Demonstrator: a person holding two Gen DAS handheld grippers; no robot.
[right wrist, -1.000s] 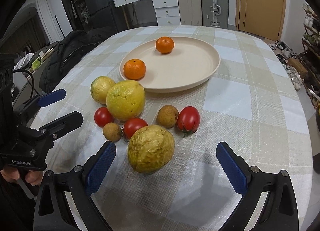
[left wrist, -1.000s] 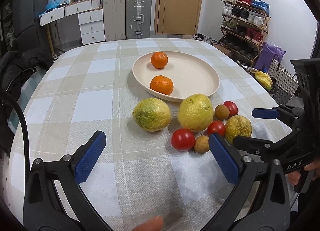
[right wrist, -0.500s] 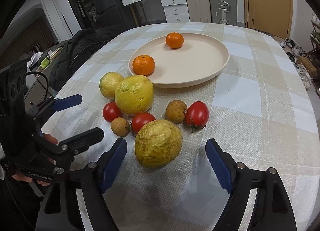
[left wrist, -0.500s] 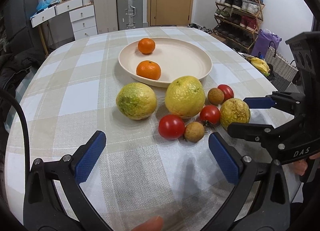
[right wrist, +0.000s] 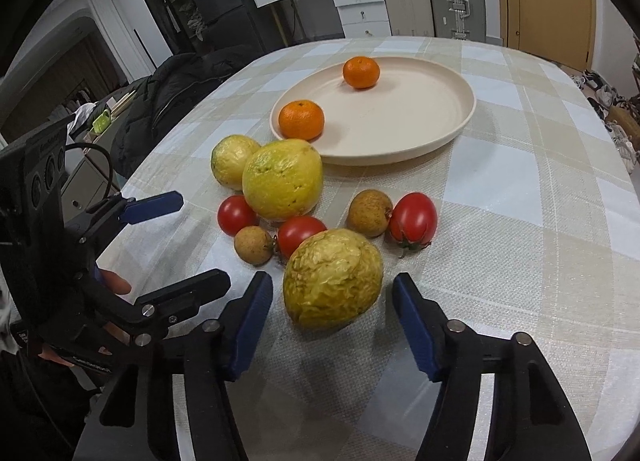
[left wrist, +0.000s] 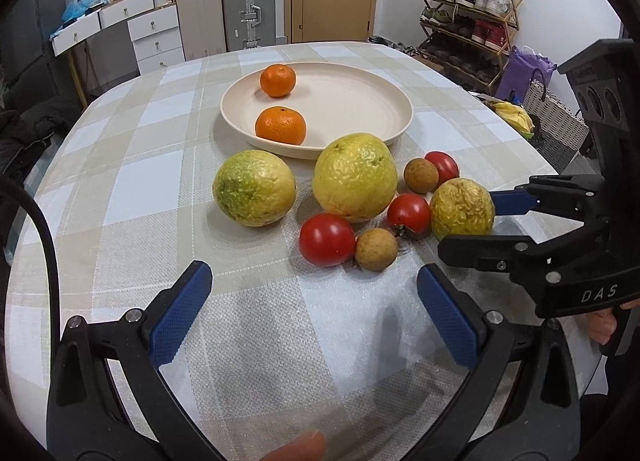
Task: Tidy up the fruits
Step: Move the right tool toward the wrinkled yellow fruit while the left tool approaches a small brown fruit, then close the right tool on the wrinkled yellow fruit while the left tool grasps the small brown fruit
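Observation:
A wrinkled yellow fruit (right wrist: 332,279) lies on the checked tablecloth between the blue pads of my right gripper (right wrist: 332,321). Its jaws are closing, and a narrow gap still shows on each side of the fruit. Beyond it lie three red tomatoes (right wrist: 300,233), two brown longans (right wrist: 368,213), and two large yellow-green fruits (right wrist: 282,181). A cream plate (right wrist: 420,121) holds two mandarins (right wrist: 301,119). My left gripper (left wrist: 314,315) stands open and empty over bare cloth, short of a tomato (left wrist: 327,239). The left wrist view shows the right gripper (left wrist: 468,225) straddling the wrinkled fruit (left wrist: 462,209).
The round table's edge (right wrist: 624,197) curves away on the right. A dark coat (right wrist: 168,101) lies on a chair at the left. Suitcases (left wrist: 248,9), drawers and a shoe rack (left wrist: 468,21) stand along the far walls.
My right gripper's jaws have narrowed from wide open to close around the wrinkled fruit. The left gripper has dropped a little nearer the fruits and stayed open.

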